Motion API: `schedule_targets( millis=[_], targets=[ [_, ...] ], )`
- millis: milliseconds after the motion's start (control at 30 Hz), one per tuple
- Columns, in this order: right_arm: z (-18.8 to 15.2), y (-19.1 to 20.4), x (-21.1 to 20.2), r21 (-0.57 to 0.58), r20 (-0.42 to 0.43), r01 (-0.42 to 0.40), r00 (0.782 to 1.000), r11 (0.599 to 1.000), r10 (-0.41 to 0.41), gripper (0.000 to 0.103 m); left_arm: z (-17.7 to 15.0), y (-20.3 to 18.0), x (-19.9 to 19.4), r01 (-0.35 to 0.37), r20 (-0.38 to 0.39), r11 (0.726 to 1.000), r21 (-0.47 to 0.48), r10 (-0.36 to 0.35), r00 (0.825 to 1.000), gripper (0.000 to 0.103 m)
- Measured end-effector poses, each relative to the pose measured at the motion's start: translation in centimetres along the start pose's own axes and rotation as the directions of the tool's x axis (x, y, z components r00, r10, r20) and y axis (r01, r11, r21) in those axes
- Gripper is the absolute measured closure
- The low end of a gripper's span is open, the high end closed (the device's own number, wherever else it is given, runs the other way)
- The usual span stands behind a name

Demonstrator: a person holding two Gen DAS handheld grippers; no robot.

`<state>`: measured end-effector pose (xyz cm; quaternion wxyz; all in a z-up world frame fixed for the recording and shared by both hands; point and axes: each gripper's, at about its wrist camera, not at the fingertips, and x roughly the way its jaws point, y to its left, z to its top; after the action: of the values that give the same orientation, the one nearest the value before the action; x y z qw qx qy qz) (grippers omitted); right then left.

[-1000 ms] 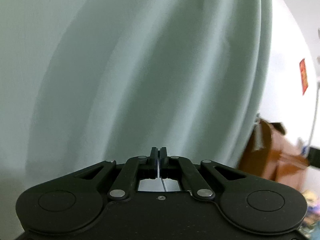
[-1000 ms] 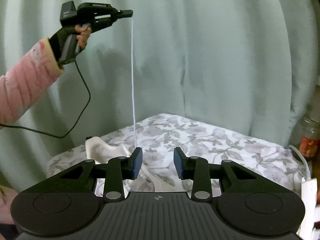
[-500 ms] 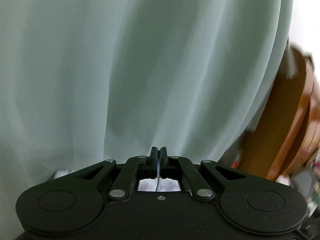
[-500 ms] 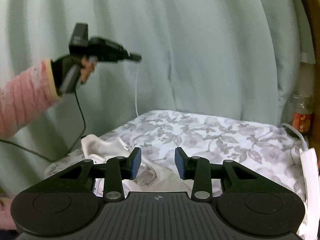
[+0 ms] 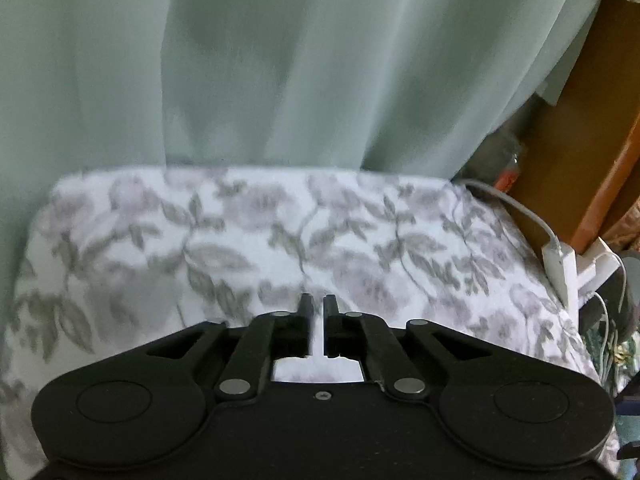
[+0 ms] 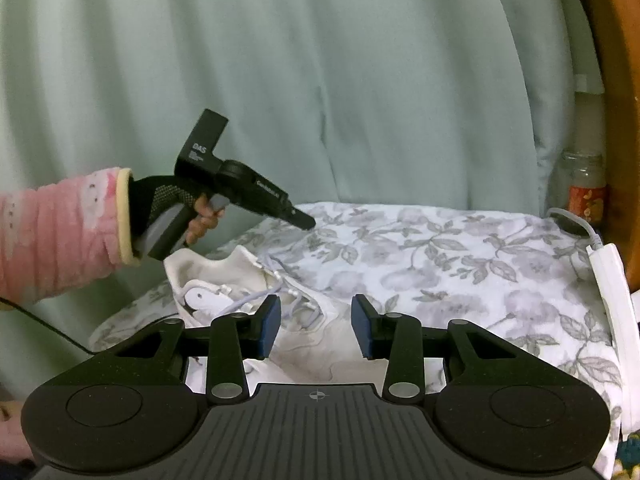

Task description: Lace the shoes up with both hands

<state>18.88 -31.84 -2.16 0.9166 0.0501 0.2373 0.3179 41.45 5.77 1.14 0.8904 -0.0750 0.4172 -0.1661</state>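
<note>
A white shoe (image 6: 316, 336) lies on the floral cloth (image 6: 460, 272), its heel collar to the left. Its white lace (image 6: 280, 276) lies slack over the tongue and eyelets. My right gripper (image 6: 314, 318) hovers just over the shoe's forefoot, open, its blue pads (image 6: 270, 328) apart and touching nothing. My left gripper (image 6: 305, 222), held by a hand in a pink sleeve, points down at the cloth just beyond the shoe. In its own view the left gripper (image 5: 319, 300) has its jaws opening, with a narrow gap and no lace in it. The shoe is out of sight in that view.
A pale green curtain (image 6: 320, 80) hangs right behind the table. At the right edge are a glass jar with a red label (image 6: 587, 188), a white power strip (image 6: 612, 292) with its cable, and brown wooden furniture (image 5: 580, 120).
The left gripper came down from high up and tipped toward the cloth. It let go of the taut lace, which now lies slack on the shoe. The right gripper barely shifted.
</note>
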Motion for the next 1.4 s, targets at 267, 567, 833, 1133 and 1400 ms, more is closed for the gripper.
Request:
schedule_targets(
  millis=[267,567,833,1133,1400],
  targets=[
    [0.2,0.8,-0.4,0.018,0.016,0.119,0.993,0.993,-0.119,0.065,-0.7,-0.5,-8.6,0.090,0.232,0.996,-0.003,-0.087,0.969,0.026],
    [0.1,9.3,2.4,-0.133,-0.026,-0.073,0.997,0.988,0.071,0.066,-10.2,0.0,-23.2,0.093,0.559,0.993,0.067,-0.115,0.821,0.002],
    [-3.3,13.6,12.4,-0.280,-0.335,-0.240,0.932,0.929,0.140,0.066,-16.5,1.6,-27.7,0.130,0.633,0.991,0.020,-0.113,0.766,0.002],
    [-3.8,13.9,13.2,-0.311,-0.457,-0.260,0.884,0.914,0.096,0.101,-18.0,2.0,-28.0,0.134,0.604,0.991,-0.025,-0.092,0.792,0.002],
    [-3.6,5.1,4.5,-0.252,-0.412,0.050,0.898,0.966,-0.154,0.101,-17.6,1.5,-25.6,0.196,0.562,0.980,-0.025,-0.148,0.814,0.002]
  ],
)
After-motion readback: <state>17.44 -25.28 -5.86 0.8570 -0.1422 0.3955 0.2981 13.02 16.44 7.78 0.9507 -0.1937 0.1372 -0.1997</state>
